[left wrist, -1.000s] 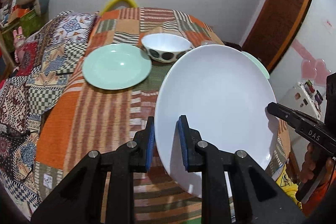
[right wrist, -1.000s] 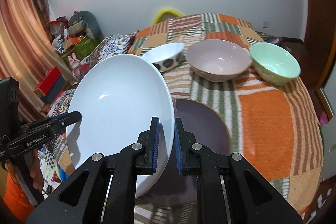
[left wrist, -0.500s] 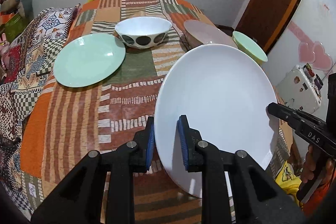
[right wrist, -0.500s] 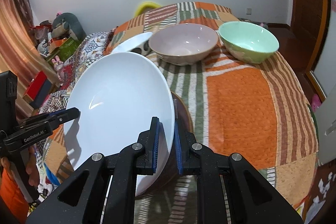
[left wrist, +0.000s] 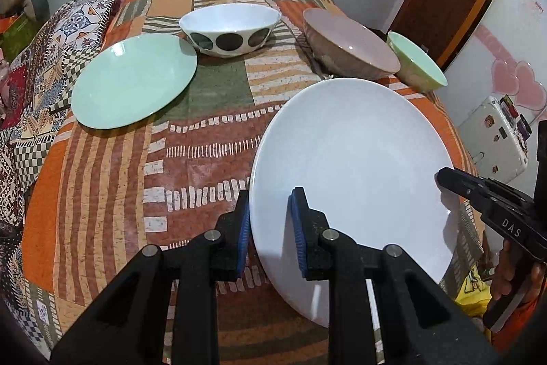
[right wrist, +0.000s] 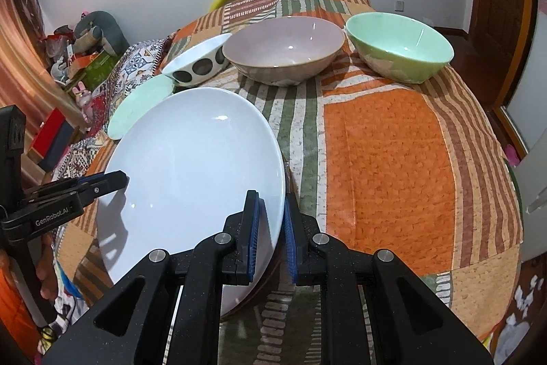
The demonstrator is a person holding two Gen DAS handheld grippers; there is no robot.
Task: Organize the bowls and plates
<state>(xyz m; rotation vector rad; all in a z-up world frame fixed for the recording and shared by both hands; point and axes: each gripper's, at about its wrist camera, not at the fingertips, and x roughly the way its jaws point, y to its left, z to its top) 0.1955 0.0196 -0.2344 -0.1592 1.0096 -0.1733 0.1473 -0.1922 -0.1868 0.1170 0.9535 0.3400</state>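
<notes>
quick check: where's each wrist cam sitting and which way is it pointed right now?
Left wrist: on the left gripper, at the white plate's left rim, facing across the table to the mint plate and spotted bowl; right gripper shows.
Right wrist: on the right gripper, at the opposite rim, facing the pink bowl and green bowl; left gripper shows.
Shared: plate, bowls.

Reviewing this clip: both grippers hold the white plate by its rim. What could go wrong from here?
1. The white plate is pinched only at opposite rim edges by the left gripper and right gripper; uneven motion could twist it loose.
2. A dark plate lies partly hidden beneath it, so lowering could clash.
3. The pink bowl sits just beyond; pushing forward might knock it.
</notes>
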